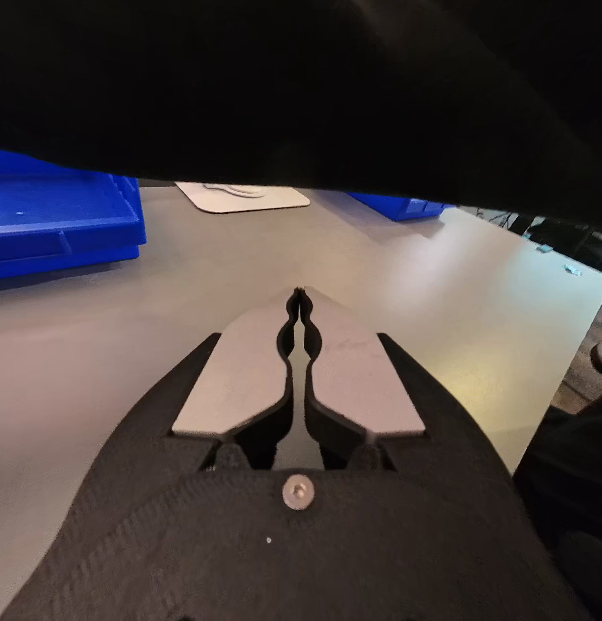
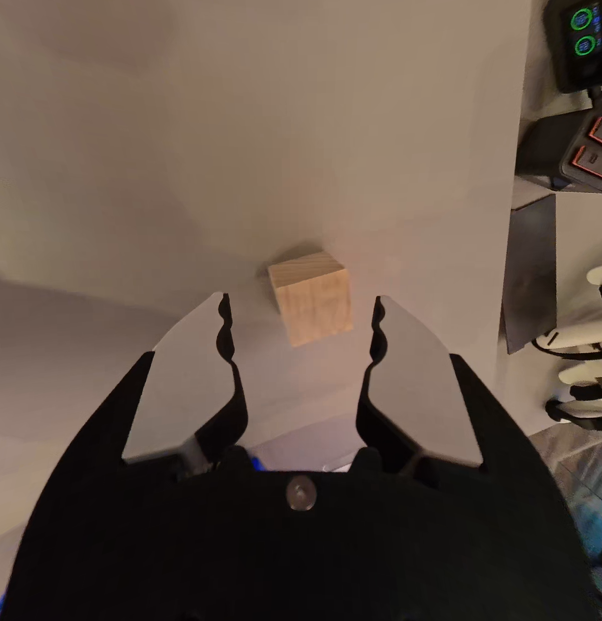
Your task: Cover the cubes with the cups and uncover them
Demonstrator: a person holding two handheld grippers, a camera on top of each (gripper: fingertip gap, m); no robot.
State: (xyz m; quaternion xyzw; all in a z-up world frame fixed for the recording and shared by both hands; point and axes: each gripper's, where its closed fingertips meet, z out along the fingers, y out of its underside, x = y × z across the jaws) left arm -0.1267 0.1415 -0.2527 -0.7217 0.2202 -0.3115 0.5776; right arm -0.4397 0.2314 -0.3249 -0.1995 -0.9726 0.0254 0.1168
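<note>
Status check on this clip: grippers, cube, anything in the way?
Left gripper shut, empty, low over table. Right gripper open, empty, above bare wooden cube. No cup in view. Dark mass blocks upper left wrist view.

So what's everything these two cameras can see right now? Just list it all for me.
wooden cube: one, pale wood, on the table just ahead of the right gripper, uncovered
table: one, light grey, under everything
blue bins: two, blue, far side of the table, one left and one right
white pad: one, white, flat on the table between the bins
dark devices: several, black with lit green and orange parts, beyond the table's right edge
dark shape: one, black, fills the top of the left wrist view; cannot tell what
cups: none in view
left gripper: one, black, jaws shut, empty
right gripper: one, black, jaws open, empty
</note>
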